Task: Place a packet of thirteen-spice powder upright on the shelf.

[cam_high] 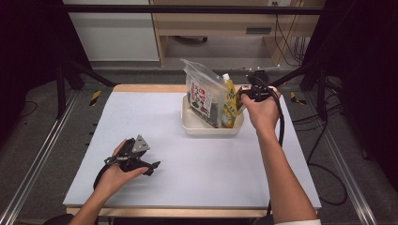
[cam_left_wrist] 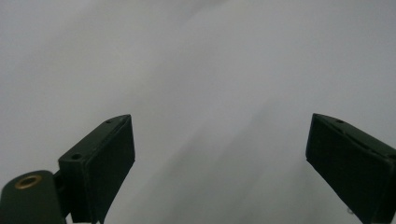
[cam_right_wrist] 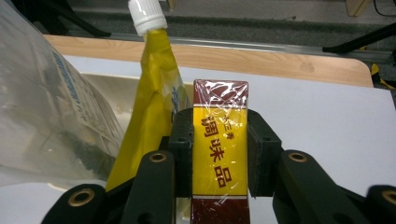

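My right gripper is shut on a yellow and dark-red wrapped box; its pads press on both narrow sides. In the high view that gripper holds the box at the right edge of the cream tub. A yellow spout pouch with a white cap leans just left of the box, standing in the tub. A clear bag with a printed label stands in the tub's left part. My left gripper rests low at the table's front left, jaws wide apart over bare surface.
The table is a pale mat on a wooden top. Metal rails run along both sides, with black frame posts behind. Cables trail on the floor at the right.
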Demonstrator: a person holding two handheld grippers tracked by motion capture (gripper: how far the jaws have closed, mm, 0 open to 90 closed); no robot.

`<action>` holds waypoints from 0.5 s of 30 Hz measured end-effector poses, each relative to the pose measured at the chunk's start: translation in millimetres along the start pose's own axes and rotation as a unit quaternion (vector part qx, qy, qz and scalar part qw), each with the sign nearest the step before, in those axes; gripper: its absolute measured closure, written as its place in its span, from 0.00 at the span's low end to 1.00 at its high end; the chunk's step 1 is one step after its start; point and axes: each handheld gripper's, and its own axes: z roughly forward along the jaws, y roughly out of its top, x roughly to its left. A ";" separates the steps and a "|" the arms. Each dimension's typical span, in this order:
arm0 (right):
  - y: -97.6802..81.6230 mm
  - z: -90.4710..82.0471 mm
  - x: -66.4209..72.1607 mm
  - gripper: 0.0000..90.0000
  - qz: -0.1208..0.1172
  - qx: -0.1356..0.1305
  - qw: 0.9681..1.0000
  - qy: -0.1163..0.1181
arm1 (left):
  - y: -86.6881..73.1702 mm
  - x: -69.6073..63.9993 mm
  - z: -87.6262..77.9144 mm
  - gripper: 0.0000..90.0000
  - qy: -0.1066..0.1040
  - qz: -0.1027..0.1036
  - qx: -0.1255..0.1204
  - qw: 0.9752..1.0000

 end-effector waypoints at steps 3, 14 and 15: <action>-1.8 6.2 2.3 0.76 0.001 0.010 1.000 -0.005 | 0.0 0.2 -0.2 0.09 0.000 0.000 0.000 1.000; -6.2 22.8 6.2 0.76 -0.012 0.031 0.999 -0.040 | 0.6 -1.7 0.5 0.09 -0.003 0.003 0.002 1.000; -7.0 24.6 6.4 0.76 -0.013 0.034 0.999 -0.041 | 0.7 -1.7 0.5 0.09 -0.004 0.003 0.002 1.000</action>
